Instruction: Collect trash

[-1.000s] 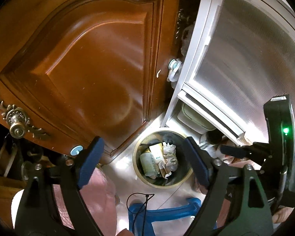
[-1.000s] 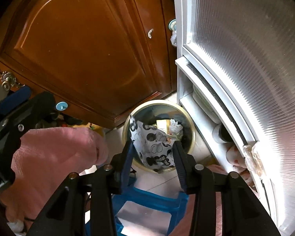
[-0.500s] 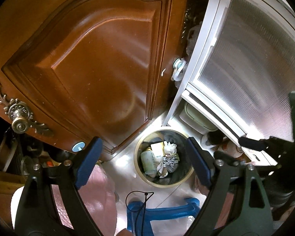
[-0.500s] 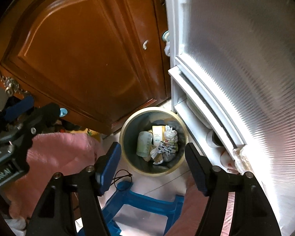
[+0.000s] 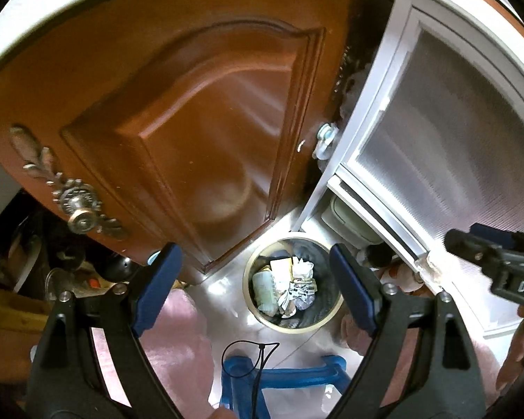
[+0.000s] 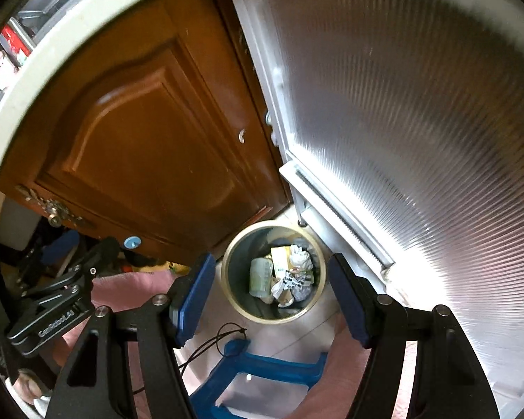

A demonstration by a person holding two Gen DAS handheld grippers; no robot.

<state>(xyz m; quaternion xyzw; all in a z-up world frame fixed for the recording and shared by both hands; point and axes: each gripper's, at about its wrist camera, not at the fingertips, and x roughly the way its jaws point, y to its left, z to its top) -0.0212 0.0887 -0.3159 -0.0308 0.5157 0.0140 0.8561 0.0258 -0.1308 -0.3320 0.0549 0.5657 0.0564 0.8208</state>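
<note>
The right gripper is seen with its blue-padded fingers spread wide and nothing held between them; the round waste bin is framed in the gap, well below on the floor. The left gripper is likewise held wide apart and empty, its blue pads standing either side of the same bin from its own view. Inside the bin, crumpled trash is piled: a pale plastic cup, a yellowish carton and a black-and-white patterned wrapper can be made out, though the lower layers are hidden in shadow. A blue plastic stool is cut off at the bottom edge, with a thin black cord lying across it. Pink fabric is seen beneath both grippers, partly covered by their black frames. Behind the bin, a brown wooden cabinet door with an ornate metal knob is shown beside a white-framed ribbed glass door. The dark space under the cabinet door is cluttered and too dim to be read.
</note>
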